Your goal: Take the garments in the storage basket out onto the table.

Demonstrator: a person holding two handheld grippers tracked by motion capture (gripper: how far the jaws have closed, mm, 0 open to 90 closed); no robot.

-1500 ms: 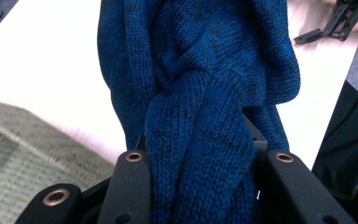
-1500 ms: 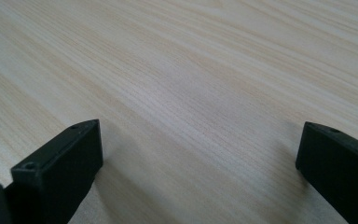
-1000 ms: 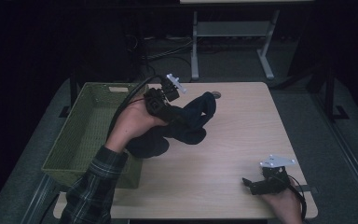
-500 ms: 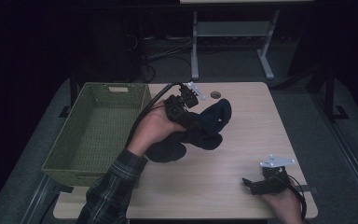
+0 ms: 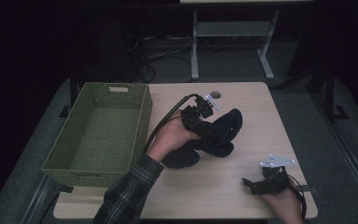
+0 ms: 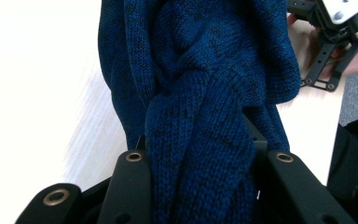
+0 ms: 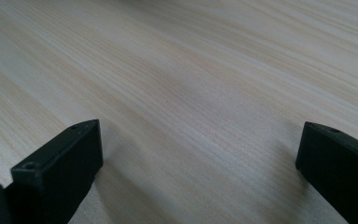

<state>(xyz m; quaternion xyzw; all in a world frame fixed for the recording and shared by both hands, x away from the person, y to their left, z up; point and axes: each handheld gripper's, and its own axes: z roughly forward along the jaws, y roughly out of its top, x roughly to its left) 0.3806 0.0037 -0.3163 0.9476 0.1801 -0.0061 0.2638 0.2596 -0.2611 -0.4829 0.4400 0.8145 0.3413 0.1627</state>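
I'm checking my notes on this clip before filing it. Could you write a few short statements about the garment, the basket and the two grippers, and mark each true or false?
1. The left gripper is shut on the dark blue knitted garment. True.
2. The garment lies inside the green basket. False: it is on the table, beside the basket.
3. The right gripper holds a fold of cloth. False: its jaws stand open over bare wood.
4. The basket has nothing in it. True.
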